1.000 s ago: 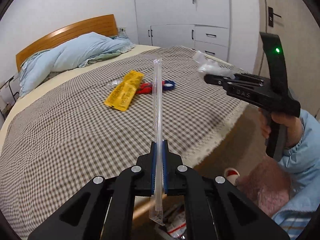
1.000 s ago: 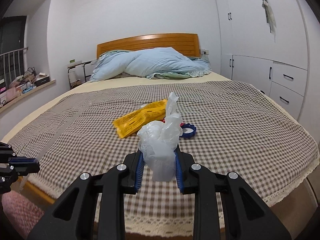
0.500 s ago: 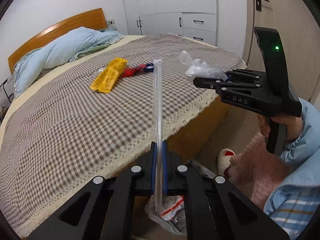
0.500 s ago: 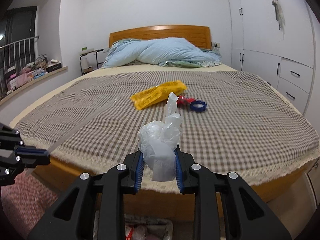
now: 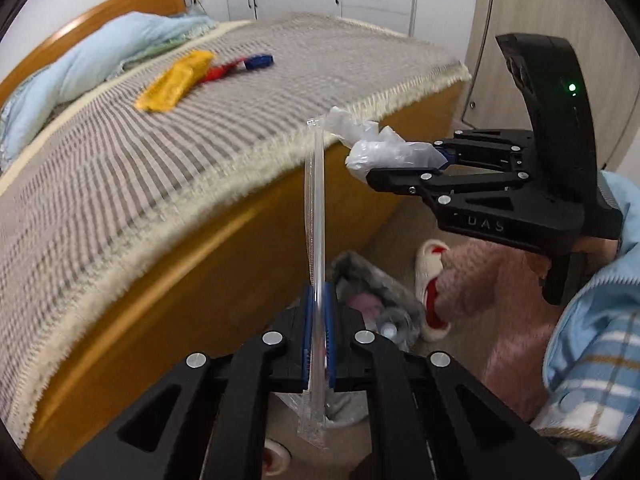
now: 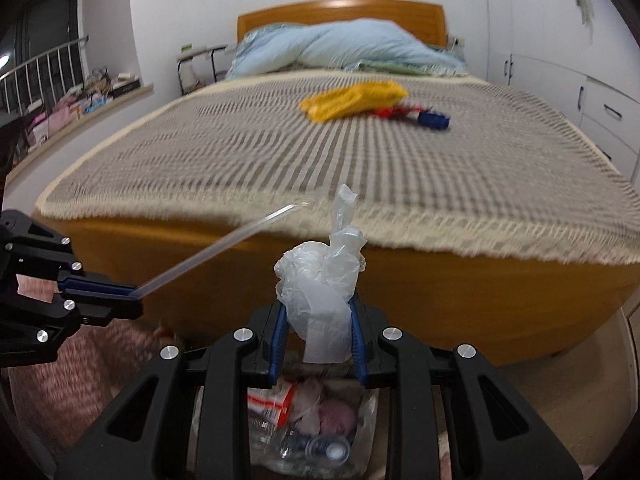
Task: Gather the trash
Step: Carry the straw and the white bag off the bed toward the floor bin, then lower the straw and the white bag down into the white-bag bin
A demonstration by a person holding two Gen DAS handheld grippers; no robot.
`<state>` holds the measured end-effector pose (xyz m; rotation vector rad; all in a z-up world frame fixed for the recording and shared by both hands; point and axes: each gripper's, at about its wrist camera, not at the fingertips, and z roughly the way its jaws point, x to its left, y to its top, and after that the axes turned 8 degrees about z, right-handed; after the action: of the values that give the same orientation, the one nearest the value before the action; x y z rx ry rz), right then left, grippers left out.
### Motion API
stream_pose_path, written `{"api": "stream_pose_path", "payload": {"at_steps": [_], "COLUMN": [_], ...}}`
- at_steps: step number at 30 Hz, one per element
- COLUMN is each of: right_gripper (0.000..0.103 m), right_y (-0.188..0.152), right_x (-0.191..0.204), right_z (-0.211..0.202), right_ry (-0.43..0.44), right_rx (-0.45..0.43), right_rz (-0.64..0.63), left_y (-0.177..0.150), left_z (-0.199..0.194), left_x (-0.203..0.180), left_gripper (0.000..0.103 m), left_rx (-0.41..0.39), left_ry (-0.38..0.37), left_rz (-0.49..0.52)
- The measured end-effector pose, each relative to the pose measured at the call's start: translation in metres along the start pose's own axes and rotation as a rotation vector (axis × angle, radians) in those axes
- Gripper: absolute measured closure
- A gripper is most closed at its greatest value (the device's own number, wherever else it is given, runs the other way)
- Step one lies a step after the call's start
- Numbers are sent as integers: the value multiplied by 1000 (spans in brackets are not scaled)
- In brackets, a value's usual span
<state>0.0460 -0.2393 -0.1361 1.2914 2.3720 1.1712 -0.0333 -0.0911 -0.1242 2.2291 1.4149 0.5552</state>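
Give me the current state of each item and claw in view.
Left claw: shut on the clear plastic straw wrapper.
Right claw: shut on the crumpled clear plastic bag.
Bag-lined trash bin: open, partly filled.
Yellow snack packet: lying on the checked bedspread.

Checked bedspread (image 6: 280, 152) covers the wooden bed (image 6: 480, 292), blue duvet (image 6: 352, 46) at headboard

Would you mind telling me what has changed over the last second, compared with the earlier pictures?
Both grippers have dropped from over the bed to its foot, tilting down over the trash bag on the floor. Unchanged: the left gripper stays shut on the clear straw wrapper, the right gripper on the crumpled plastic; the yellow packet still lies on the bed.
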Motion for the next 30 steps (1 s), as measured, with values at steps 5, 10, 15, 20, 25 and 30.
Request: {"api": "stream_pose_path", "payload": {"at_steps": [5,10,15,20,25,30], "right_gripper": [76,76,76,76,76,76], "right_y": [-20,-34,-44,-53,-58,-62], "right_x": [3,-1,-8,-9,-14,-20], "right_z": [14,30,43,55,67,85], "right_ry": [4,-2,-26,-38,-60,-73], "right_rx": [96,192,270,321,370,437], "right_rz": [-2,19,41,54,76,111], "left_y": [-14,-25,-35,-41,-49,-54], "left_z": [22,45,69,94,120,148], "left_x": [-8,-8,-10,-12,-15,-16], "left_gripper": [100,100,100,100,100,100], "left_rx": [84,153,210,271,313,339], "left_ry": [-22,-52,-80,-102,-134,-148], "left_rz": [20,24,47,80,104,112]}}
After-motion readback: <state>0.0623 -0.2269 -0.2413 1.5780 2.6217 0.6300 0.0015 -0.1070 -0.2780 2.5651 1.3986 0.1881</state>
